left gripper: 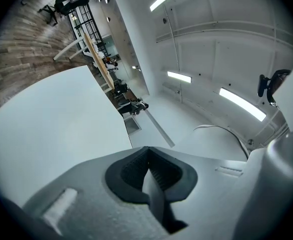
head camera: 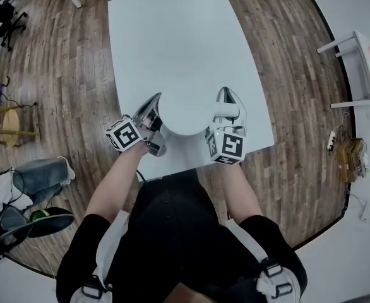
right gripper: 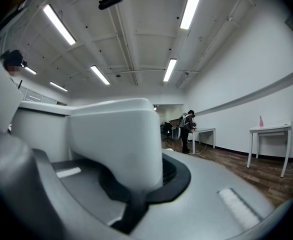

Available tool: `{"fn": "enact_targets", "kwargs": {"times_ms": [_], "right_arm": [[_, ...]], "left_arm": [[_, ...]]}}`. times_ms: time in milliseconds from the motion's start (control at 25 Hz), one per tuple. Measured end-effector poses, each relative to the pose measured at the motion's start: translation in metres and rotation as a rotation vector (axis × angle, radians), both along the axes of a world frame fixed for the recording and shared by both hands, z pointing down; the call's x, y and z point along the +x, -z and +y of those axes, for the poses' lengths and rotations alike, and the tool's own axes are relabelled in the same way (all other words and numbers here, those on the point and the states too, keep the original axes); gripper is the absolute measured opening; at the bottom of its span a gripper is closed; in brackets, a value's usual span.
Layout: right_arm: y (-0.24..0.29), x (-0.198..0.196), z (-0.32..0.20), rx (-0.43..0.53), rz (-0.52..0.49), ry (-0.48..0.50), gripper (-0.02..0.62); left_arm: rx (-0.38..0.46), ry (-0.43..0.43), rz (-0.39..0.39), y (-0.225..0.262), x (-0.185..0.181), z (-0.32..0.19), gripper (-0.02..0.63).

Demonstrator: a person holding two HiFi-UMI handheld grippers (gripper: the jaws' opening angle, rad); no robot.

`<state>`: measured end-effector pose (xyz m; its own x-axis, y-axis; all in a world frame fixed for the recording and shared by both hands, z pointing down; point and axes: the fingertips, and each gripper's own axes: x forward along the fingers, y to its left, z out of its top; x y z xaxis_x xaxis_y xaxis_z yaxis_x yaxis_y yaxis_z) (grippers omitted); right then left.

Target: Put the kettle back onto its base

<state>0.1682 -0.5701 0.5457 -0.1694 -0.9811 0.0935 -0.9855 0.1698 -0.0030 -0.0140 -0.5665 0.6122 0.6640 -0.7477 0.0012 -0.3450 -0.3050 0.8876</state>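
A white kettle (head camera: 185, 113) stands near the front edge of the white table (head camera: 172, 36), seen from above as a round lid. Its base cannot be made out. My right gripper (head camera: 227, 97) is shut on the kettle's handle (head camera: 226, 112). In the right gripper view the thick white handle (right gripper: 111, 139) fills the gap between the jaws of the right gripper (right gripper: 141, 181), with the kettle body (right gripper: 36, 129) to the left. My left gripper (head camera: 154, 101) lies against the kettle's left side, shut on nothing. In the left gripper view the left gripper (left gripper: 149, 173) has its pads pressed together, and the kettle wall (left gripper: 286, 174) rises at the right.
A small white side table (head camera: 362, 62) stands at the right, with a power strip (head camera: 331, 141) on the wooden floor near it. A yellow stool (head camera: 2, 125) and bags (head camera: 40, 223) are at the left. Far off, a person (right gripper: 188, 129) stands at a desk.
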Motion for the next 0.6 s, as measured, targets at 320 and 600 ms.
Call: {"fn": "enact_targets", "kwargs": {"times_ms": [320,600], "right_arm": [[-0.0065,-0.0034,-0.0012,-0.007,0.017,0.008,0.006],[-0.0075,-0.0008,0.0031,0.003,0.008,0.016,0.006]], "left_arm": [[-0.008,0.009,-0.014,-0.0058,-0.0040,-0.0022,-0.008],[-0.010,0.011,0.004,-0.0094,-0.0004,0.0044,-0.008]]}}
